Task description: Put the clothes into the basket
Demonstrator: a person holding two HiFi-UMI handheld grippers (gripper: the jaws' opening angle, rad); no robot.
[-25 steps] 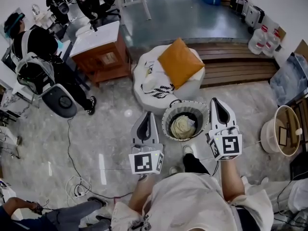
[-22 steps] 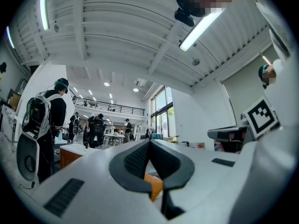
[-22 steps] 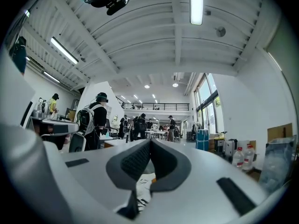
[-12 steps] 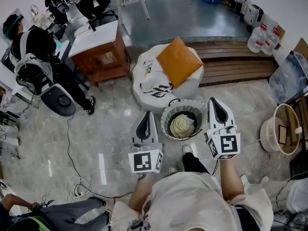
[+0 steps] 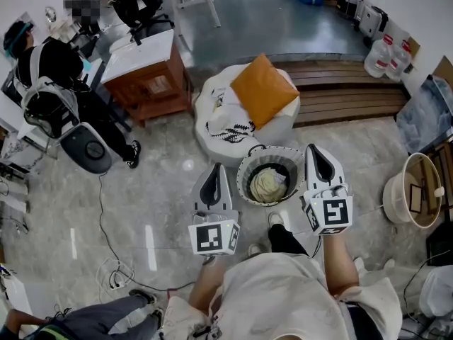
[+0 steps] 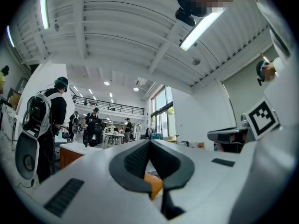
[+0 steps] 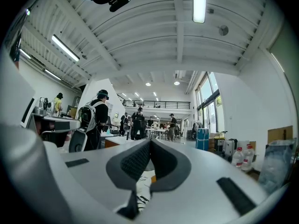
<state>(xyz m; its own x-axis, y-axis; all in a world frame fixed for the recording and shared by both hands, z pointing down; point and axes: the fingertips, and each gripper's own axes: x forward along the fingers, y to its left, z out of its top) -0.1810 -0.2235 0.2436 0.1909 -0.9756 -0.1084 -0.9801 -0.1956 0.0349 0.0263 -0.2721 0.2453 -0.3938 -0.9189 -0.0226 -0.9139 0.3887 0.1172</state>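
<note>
On the floor in front of me stands a round white basket [image 5: 249, 163] with a cream garment [image 5: 267, 186] inside. My left gripper [image 5: 215, 167] hovers just left of it, and my right gripper [image 5: 313, 147] just right of it; both are shut and empty. Beyond the basket a white seat [image 5: 205, 105] carries an orange cushion [image 5: 262, 91] and a white cloth with black pattern [image 5: 228, 125]. In the left gripper view the closed gripper [image 6: 149, 141] shows a bit of orange cushion [image 6: 154, 183] below it. In the right gripper view the closed gripper [image 7: 150, 141] shows the patterned cloth [image 7: 142, 190].
A wooden cabinet with a white top [image 5: 147, 76] stands at the back left, wooden steps [image 5: 347, 94] at the back right. A round tub [image 5: 410, 190] sits at the right. A person with a backpack [image 5: 49, 83], an office chair [image 5: 88, 147] and floor cables [image 5: 117, 275] are to the left.
Both grippers hold the same places beside the basket. Only a person at the lower left edge has shifted.
</note>
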